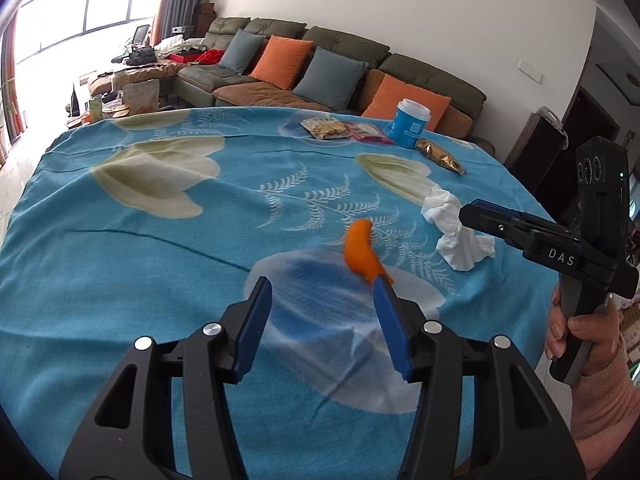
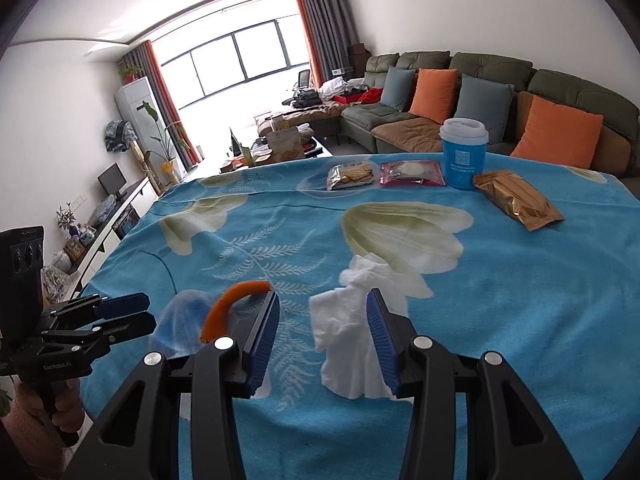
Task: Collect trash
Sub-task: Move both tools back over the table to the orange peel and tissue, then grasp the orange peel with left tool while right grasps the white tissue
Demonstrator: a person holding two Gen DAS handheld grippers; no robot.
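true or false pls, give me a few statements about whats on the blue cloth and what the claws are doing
1. The orange peel lies on the blue cloth, ahead of the left claw. True.
2. The right claw is clamped on the white tissue. False: its fingers stand apart with the tissue between and ahead of them, unpressed.
3. The blue cup lies tipped on its side. False: it stands upright, white lid on.
4. A gold wrapper lies beside the cup. True.
5. The left claw holds the peel. False: it is open and empty.
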